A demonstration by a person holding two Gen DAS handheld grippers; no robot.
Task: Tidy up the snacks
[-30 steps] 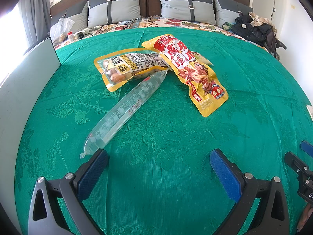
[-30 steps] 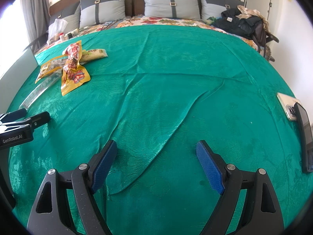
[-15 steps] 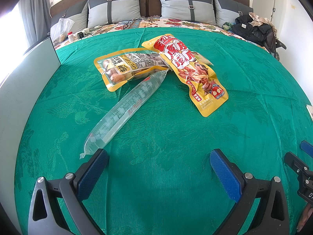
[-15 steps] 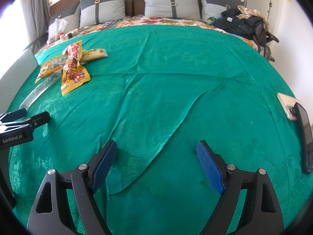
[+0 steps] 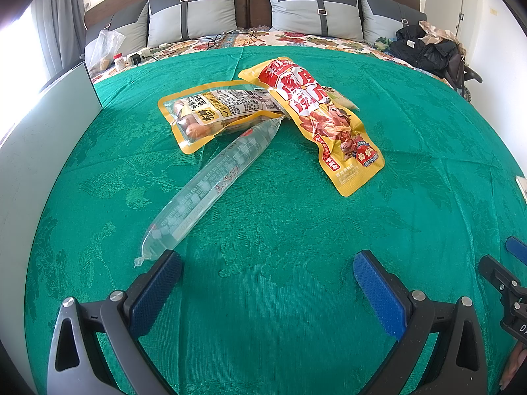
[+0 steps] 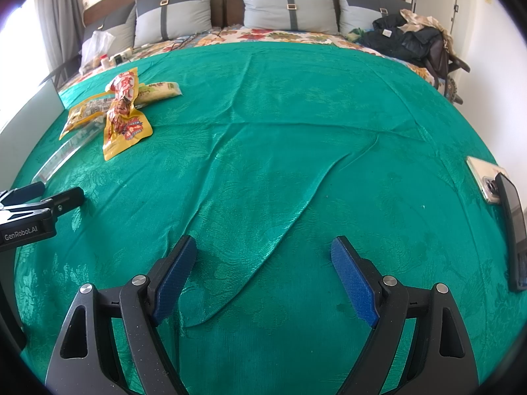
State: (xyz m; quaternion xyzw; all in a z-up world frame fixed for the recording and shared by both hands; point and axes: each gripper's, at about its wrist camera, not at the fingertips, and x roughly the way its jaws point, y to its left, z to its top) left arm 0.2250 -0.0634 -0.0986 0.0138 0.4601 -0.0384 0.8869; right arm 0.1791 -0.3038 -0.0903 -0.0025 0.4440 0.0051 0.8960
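Hovering over the bed point(image 5: 263, 296), I held both tools apart and empty above the green cover. My left hand-held gripper point(image 5: 267, 279) was spread wide with nothing between its blue pads, and my right hand-held gripper point(image 6: 263, 263) was spread just as wide over a long crease in the cover, also pinching nothing.

The snacks lay in a loose heap toward the bed's left side, well short of the pillows point(image 5: 316, 10) at the head. A clear tube pack point(image 5: 210, 191) ran diagonally, its near end just beside my left pad; I could not tell whether they touched. Its far end reached a yellow pouch point(image 5: 214, 112) with a clear window. A red-and-yellow pouch point(image 5: 319, 118) lay across that pouch's right end, and a pale pack point(image 6: 158, 90) showed from under it on the far side. From the right view the whole heap sat far off to the left, well apart from that tool. A phone point(image 6: 484, 177) and a dark slab lay at the bed's right edge.

I judged the sorting had not begun: nothing was lifted and the packs overlapped. The nearest start seemed to be the tube pack. That called for bringing my left tool forward and a little left, lowering both pads astride the tube's narrow width, and closing gently, since the film looked slippery and soft.
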